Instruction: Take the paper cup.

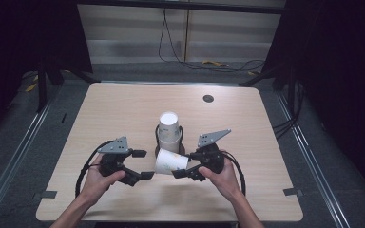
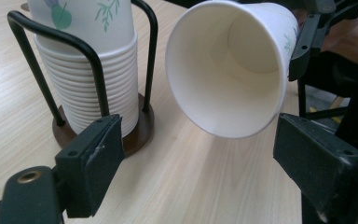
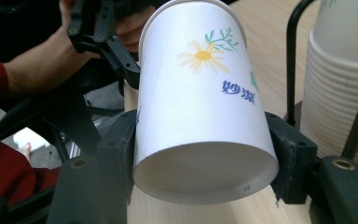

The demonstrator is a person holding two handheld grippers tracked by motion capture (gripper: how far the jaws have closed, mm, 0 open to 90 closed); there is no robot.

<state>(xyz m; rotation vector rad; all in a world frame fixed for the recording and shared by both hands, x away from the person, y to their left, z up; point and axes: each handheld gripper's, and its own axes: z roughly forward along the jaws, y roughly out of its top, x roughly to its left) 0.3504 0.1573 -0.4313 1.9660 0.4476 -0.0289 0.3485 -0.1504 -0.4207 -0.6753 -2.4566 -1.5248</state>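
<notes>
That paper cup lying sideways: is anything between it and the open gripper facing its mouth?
Nothing visible. The paper cup, clamped near its base by the right gripper, points its open rim at the left gripper, whose jaws stand apart.

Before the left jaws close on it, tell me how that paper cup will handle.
The paper cup is probably light: the right gripper holds it sideways, off the table, by its base alone. Its open rim looks thin, so it would likely dent under a hard squeeze. Set down on its side, the tapered wall would probably roll in a curve.
</notes>
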